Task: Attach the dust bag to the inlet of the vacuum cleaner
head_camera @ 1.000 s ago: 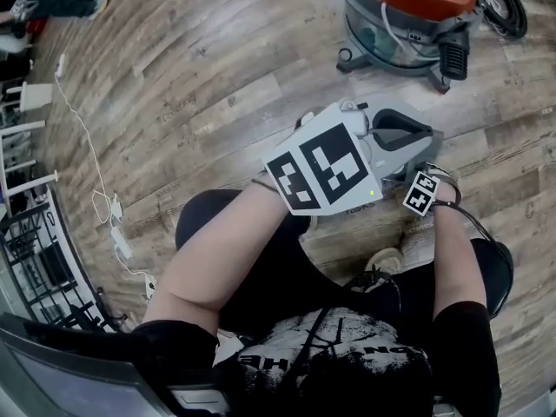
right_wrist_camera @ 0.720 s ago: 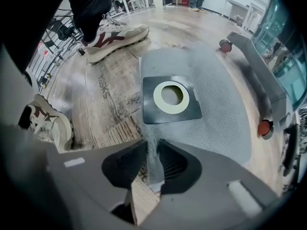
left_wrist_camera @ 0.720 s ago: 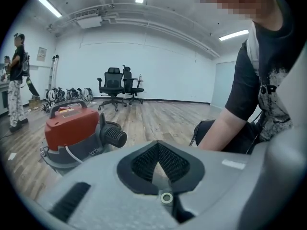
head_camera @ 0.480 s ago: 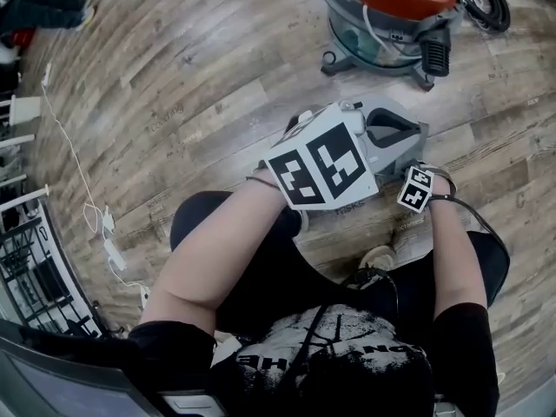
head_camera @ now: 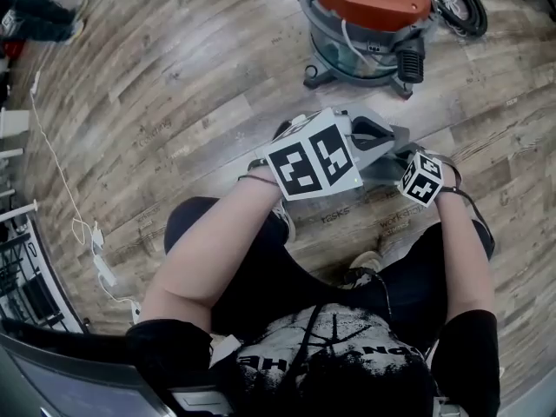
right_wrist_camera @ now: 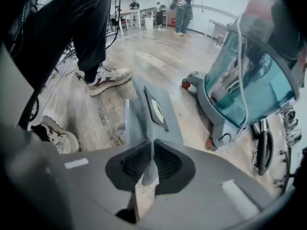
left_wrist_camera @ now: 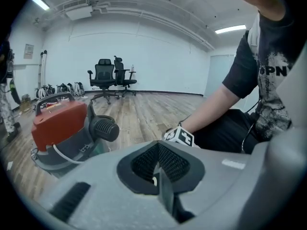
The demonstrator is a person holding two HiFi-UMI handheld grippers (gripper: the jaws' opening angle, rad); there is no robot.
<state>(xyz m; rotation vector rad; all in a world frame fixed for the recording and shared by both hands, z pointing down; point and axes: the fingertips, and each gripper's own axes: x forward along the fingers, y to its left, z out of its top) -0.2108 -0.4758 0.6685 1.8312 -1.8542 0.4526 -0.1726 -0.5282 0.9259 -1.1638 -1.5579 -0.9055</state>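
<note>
The vacuum cleaner (head_camera: pixel 369 16) with an orange lid and a clear teal tank (right_wrist_camera: pixel 247 80) stands on the wood floor ahead of me. A black round port (left_wrist_camera: pixel 104 128) juts from its side. The grey dust bag (right_wrist_camera: pixel 139 121) hangs below my right gripper (right_wrist_camera: pixel 151 157); its dark collar (right_wrist_camera: pixel 157 110) has a pale round hole. The right jaws have just been closing and now pinch the bag's near edge. My left gripper (left_wrist_camera: pixel 157 174) is shut on a thin grey strip, seemingly the same bag's edge, right beside the right gripper's marker cube (left_wrist_camera: pixel 180 137).
A black hose coil (head_camera: pixel 456 3) lies behind the vacuum. My shoes (right_wrist_camera: pixel 103 78) rest on the floor near the bag. A white cable with a power strip (head_camera: pixel 95 259) runs along the left. Office chairs (left_wrist_camera: pixel 108 75) stand far off.
The right gripper's cube has risen and come closer to the left gripper. The head view has swung, so the vacuum now sits further left in it.
</note>
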